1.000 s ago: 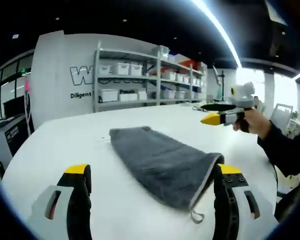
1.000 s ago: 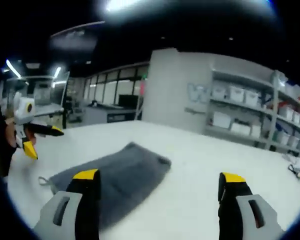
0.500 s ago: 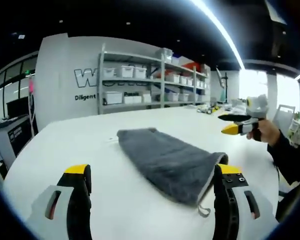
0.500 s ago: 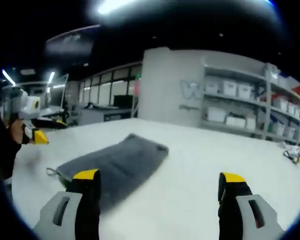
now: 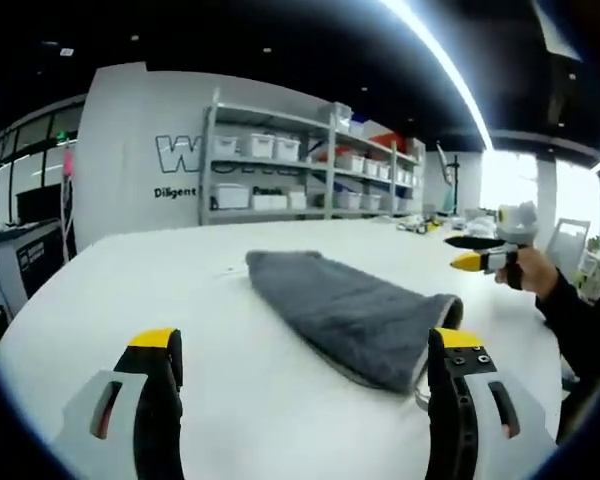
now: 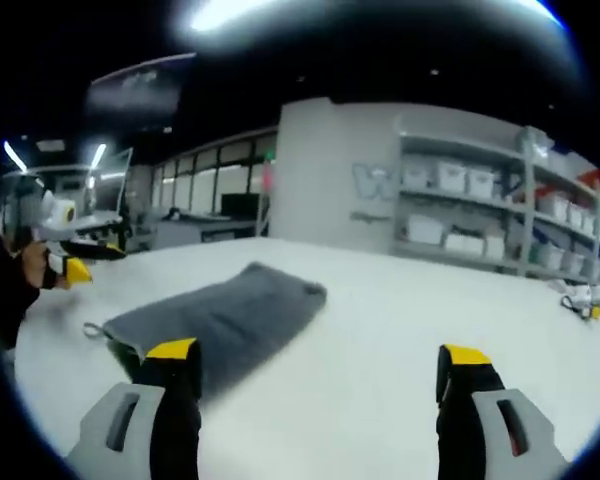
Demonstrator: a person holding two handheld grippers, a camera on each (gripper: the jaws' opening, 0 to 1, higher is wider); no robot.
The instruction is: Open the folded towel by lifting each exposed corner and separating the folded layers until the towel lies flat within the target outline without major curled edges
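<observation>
Indoors, white table [image 5: 230, 350], folded grey towel [image 5: 350, 315], storage shelves [image 5: 300, 170] behind.

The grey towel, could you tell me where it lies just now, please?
The grey towel lies folded on the white table, ahead of the left hand-held gripper, nearer its right jaw; shelving stands beyond.

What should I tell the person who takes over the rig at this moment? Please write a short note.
Left gripper: open, holding nothing, near the towel's loop end.
Right gripper: open, holding nothing, above the white table.
Grey towel: folded, on the table, hanging loop at the near corner.
Done: nothing; no corner lifted.
Left: lift each corner, separate the layers, lay it flat. No target outline is visible.
</observation>
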